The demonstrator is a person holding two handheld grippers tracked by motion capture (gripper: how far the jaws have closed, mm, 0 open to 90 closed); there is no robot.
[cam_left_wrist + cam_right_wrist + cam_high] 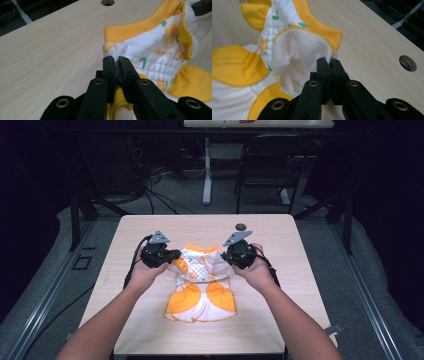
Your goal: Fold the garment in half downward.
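Jaws of left gripper [172, 255] pinched tight on left edge of small white quilted baby garment with orange-yellow trim and panels [202, 287], near its ribbed yellow band. Garment spread mid-way on pale wooden counter [150, 227], upper part lifted between both hands. Jaws of right gripper [225, 255] clamped on garment's right edge, white fleecy lining turned outward. Round cable hole [241, 226] just beyond right gripper.

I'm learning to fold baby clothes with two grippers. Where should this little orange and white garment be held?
Take the garment at its two side edges just below the ribbed orange band, one from each side, as the left gripper and right gripper do. There the fabric makes thin folded edges that shut jaws can pinch, with the middle hanging free.
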